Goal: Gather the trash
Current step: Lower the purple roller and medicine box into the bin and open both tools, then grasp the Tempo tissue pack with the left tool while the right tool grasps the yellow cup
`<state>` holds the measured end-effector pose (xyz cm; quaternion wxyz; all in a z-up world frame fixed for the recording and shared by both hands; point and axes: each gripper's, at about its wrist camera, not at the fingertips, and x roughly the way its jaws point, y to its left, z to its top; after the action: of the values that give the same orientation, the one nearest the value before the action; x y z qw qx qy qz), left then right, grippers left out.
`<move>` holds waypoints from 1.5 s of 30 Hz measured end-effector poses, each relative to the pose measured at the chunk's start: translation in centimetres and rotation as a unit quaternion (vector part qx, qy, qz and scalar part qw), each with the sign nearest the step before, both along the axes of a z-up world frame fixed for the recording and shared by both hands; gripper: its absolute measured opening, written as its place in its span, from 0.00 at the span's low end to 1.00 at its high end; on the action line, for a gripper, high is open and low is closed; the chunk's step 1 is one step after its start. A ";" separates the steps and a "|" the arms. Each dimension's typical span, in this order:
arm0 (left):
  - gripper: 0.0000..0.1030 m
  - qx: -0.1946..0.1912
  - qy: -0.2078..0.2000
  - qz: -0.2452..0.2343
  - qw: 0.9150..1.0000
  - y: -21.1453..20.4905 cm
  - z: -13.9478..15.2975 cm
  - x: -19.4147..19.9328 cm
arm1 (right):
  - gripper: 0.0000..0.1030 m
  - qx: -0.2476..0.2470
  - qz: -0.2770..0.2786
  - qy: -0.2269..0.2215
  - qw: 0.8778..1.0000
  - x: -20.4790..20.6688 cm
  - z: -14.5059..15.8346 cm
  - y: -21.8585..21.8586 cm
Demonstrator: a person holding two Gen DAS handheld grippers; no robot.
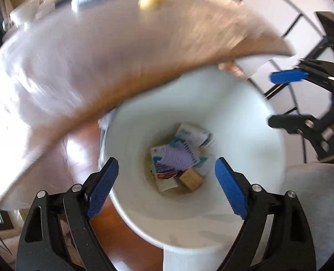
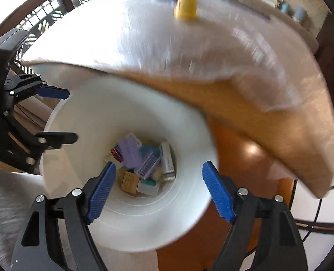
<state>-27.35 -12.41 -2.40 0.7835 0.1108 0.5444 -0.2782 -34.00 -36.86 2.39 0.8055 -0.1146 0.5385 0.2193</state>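
Drop step looks done: both claws, left point(image 1: 167, 187) and right point(image 2: 160, 192), gape empty over the white bin point(image 1: 246, 117); next, fetch the yellow box point(image 2: 186, 4) from the counter point(image 2: 121, 33)

The left gripper point(image 1: 167, 188) pointed steeply downward, its two black arms rising from the bottom corners of its own wrist view. Its blue ribbed pads point(image 1: 102, 188) stood wide apart with nothing between them. The right gripper point(image 2: 159, 193) pointed down in the same way, black arms at the lower edge of its view, blue pads point(image 2: 217, 193) spread and gripping nothing. Each gripper showed in the other's view: the right at the right edge of the left wrist view, the left at the left edge of the right wrist view, both seen side-on with fingers parted.
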 end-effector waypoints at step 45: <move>0.91 -0.037 -0.107 0.160 0.981 -0.8 2.5 27.5 | 0.43 0.029 -0.114 -0.125 0.985 17.5 -0.9 7.1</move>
<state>0.16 -13.20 0.09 0.8750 0.0221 0.4577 -0.1562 -16.53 -29.73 1.53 0.8892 -0.0555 0.4365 0.1253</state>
